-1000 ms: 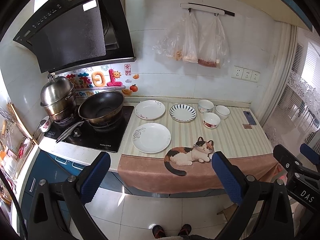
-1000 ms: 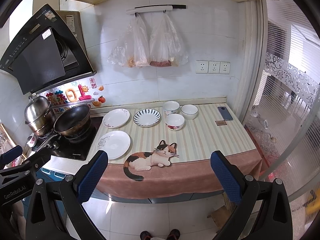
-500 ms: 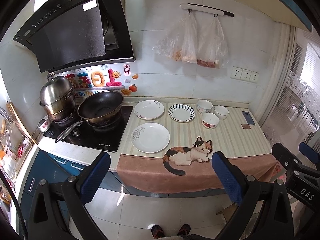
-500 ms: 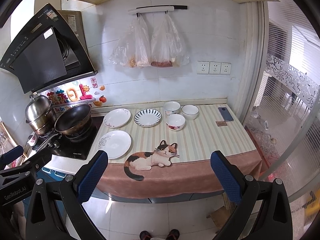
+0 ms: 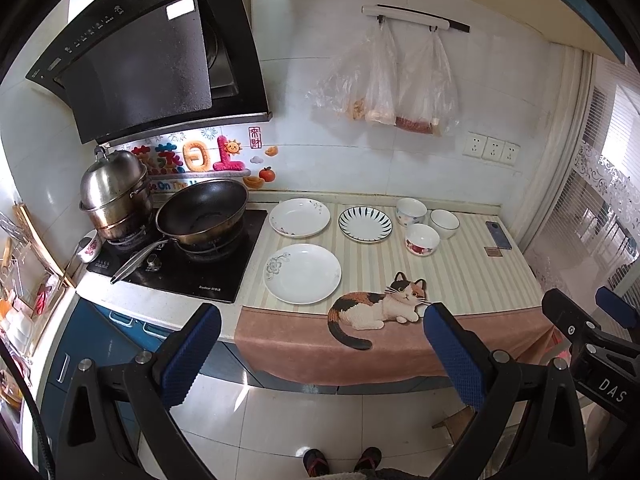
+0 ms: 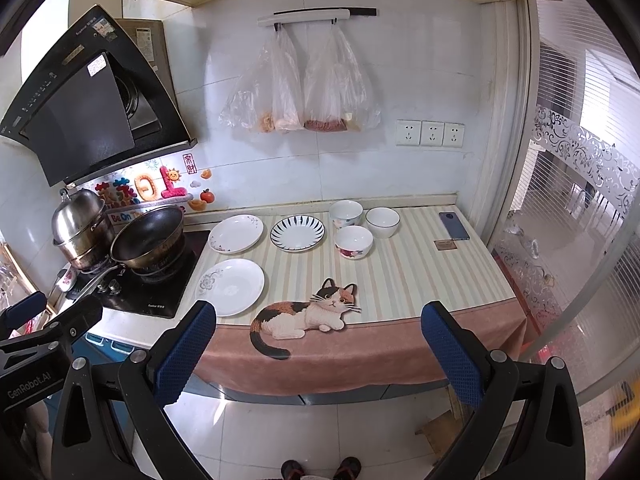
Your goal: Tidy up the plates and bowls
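Three plates lie on the striped counter mat: a white one at the front (image 5: pixel 303 274) (image 6: pixel 231 286), a white floral one behind it (image 5: pixel 299 217) (image 6: pixel 236 233), and a blue-striped one (image 5: pixel 365 224) (image 6: pixel 297 233). Three bowls stand to their right: a floral one at the back (image 5: pixel 411 211) (image 6: pixel 346 213), a white one (image 5: pixel 444 223) (image 6: pixel 382 221), and a red-flowered one in front (image 5: pixel 422 239) (image 6: pixel 353 241). My left gripper (image 5: pixel 322 350) and right gripper (image 6: pixel 318 346) are both open and empty, held well back from the counter above the floor.
A wok (image 5: pixel 202 212) and steel steamer pot (image 5: pixel 114 192) sit on the stove at left. A phone (image 6: pixel 453 225) and small card (image 6: pixel 445 245) lie at the counter's right. A cat-print cloth (image 6: pixel 308 316) hangs over the front edge. Plastic bags (image 6: pixel 300 88) hang on the wall.
Both views have shifted very slightly; the counter scene sits marginally differently in frame. Nothing on the counter has moved and both grippers stay open.
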Demonstrator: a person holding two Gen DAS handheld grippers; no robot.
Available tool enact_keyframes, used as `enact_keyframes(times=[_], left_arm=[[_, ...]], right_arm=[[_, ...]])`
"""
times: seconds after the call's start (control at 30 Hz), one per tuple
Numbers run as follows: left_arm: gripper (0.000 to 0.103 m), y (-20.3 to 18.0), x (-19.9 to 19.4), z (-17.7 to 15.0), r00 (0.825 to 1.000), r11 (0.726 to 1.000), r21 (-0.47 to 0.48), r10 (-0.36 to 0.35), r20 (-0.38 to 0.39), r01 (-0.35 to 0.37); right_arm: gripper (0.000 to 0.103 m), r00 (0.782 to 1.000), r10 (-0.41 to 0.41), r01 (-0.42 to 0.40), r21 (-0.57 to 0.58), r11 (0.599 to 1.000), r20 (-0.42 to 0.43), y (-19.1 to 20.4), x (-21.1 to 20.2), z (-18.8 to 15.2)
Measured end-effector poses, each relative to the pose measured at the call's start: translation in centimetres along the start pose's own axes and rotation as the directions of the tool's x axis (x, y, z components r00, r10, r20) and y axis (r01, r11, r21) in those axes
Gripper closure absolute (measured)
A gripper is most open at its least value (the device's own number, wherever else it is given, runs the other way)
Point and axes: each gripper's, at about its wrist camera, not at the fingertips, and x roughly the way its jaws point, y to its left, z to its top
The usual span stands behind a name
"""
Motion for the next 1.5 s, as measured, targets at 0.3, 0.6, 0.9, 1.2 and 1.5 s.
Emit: enact_keyframes(times=[0.3,0.6,0.9,1.2,1.5], left_arm=[[0.0,-0.1,0.1,-0.1,1.0,1.0,0.0,0.0,-0.003,0.0],[0.0,-0.1,0.2,-0.1,1.0,1.0,0.001,0.002,-0.005,-0.001],[0.0,1.0,0.8,-0.1,1.0,1.0,-0.001,-0.001,-0.012,0.001],[0.0,6.7,5.9,0.4,0.999,0.998,-0.047,0.051,-0.007,-0.051],[0.0,12.0,17.8,0.6,0.972,0.976,-0.067,0.199,-0.126,-0.209]], right_arm=[[0.0,1.0,-0.005,0.005,0.001,1.0,0.0,0.0,0.3,-0.1],[0.0,1.0,0.0,0.0,0.002,1.0,-0.002,0.1,0.4,-0.1],[0.0,1.0,0.001,-0.001,0.003,1.0,-0.002,0.1,0.5,-0.1],[0.0,0.998,-0.05,0.051,-0.025,0.998,0.032,3.2,3.7,-0.1],[0.0,0.991,0.018,-0.026,-0.056,0.998,-0.135,6.3,15.2,-2.1]])
